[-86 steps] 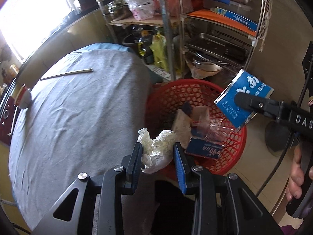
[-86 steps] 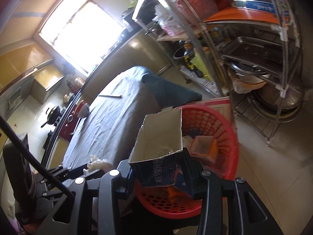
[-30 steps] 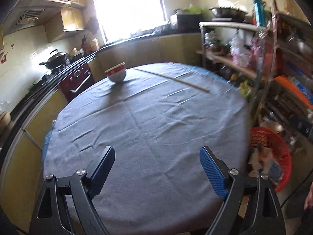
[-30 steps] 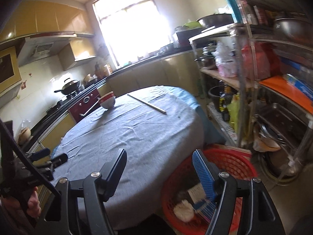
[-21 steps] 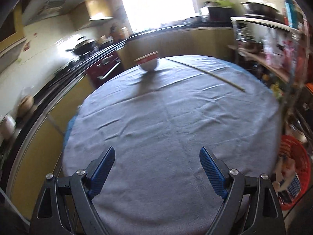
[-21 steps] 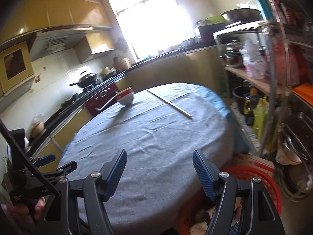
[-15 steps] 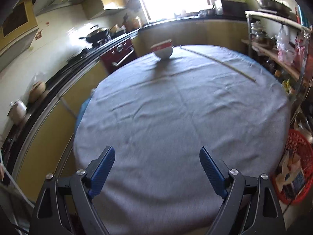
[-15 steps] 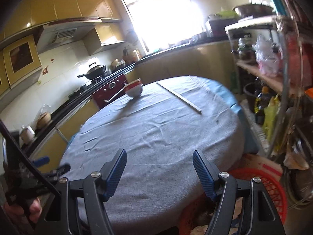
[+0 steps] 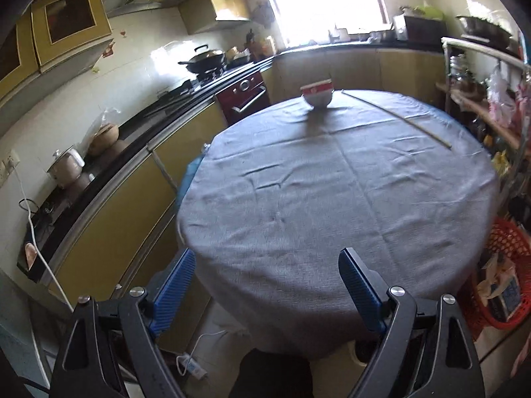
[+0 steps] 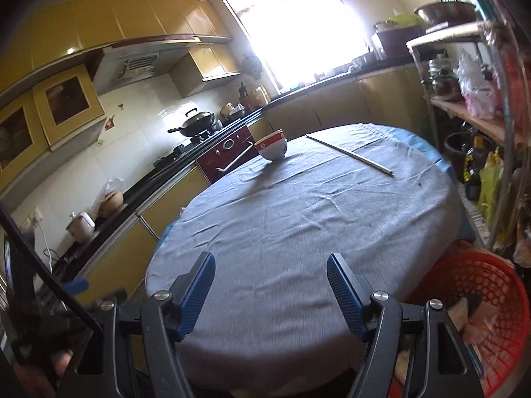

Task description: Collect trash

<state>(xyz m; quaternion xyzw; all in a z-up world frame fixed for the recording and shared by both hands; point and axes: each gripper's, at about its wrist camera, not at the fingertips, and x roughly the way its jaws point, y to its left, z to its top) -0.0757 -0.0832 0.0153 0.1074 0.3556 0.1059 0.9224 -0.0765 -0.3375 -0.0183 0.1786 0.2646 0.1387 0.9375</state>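
Grey-clothed table (image 9: 332,199), one bowl (image 9: 317,94), one red basket (image 10: 481,285), two gaping empty tools

Table ahead of my tongs, basket down to the right

Both my left tongs (image 9: 267,282) and right tongs (image 10: 270,285) hang spread over the near edge of the table (image 9: 332,199). On its far side, straight ahead, sits a bowl (image 9: 317,94), with a pair of chopsticks (image 9: 395,117) lying just to its right. The basket (image 10: 481,301) stands on the floor right of the table, with trash (image 9: 499,282) in it; shelves (image 10: 471,109) rise behind it. A counter (image 9: 99,169) runs along the left.
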